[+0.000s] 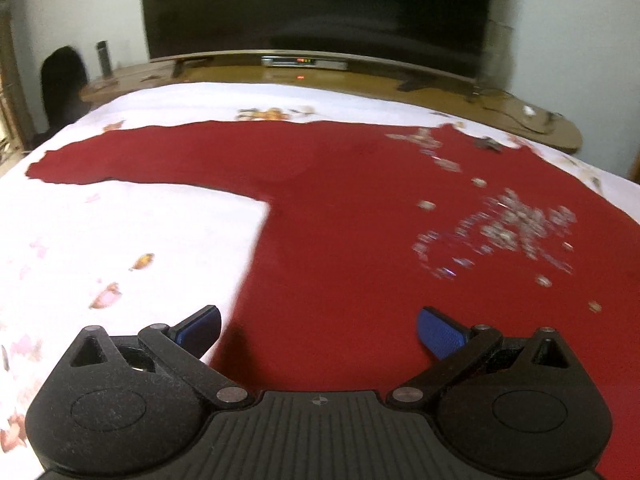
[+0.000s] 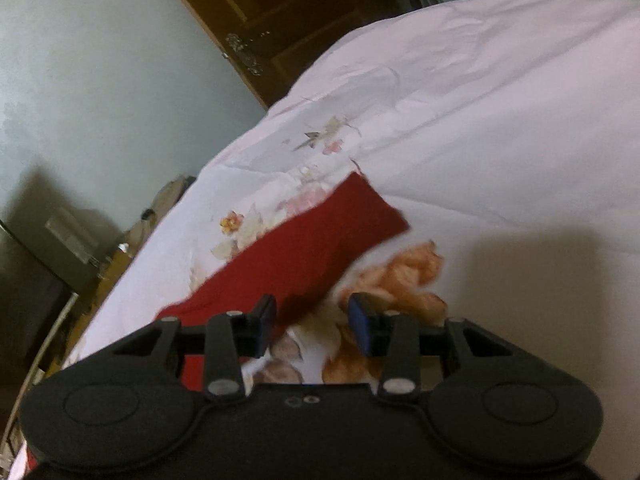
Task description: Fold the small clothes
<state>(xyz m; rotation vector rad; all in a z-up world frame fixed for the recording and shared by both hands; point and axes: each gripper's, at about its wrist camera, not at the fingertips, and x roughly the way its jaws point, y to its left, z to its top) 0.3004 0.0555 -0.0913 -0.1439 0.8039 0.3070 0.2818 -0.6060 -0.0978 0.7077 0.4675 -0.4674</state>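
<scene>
Red fabric fills most of the left wrist view: a long-sleeved red top (image 1: 360, 216) lies spread flat on a white floral bedsheet (image 1: 120, 240), its body running from the lower middle of the frame to the right edge, and one sleeve (image 1: 132, 156) stretching out toward the upper left. A blurred patch of silvery sequin decoration (image 1: 508, 232) glitters at the right of the frame, with a smaller scatter above it near the collar area. The left gripper (image 1: 319, 328) sits at the bottom centre with its blue-padded fingers spread wide over the lower part of the garment, and nothing is caught between them. Beyond the bed, across the top of the frame, stand a dark television (image 1: 316, 8) and a wooden cabinet (image 1: 360, 84). In the right wrist view the other sleeve (image 2: 308, 248) runs diagonally from lower left toward the centre, its cuff end flat on the sheet beside an orange flower print (image 2: 404, 276). The right gripper (image 2: 313, 328) at bottom centre is parted moderately and holds nothing; its left finger lies over the sleeve's edge. A wooden door (image 2: 280, 8) shows at upper centre.
</scene>
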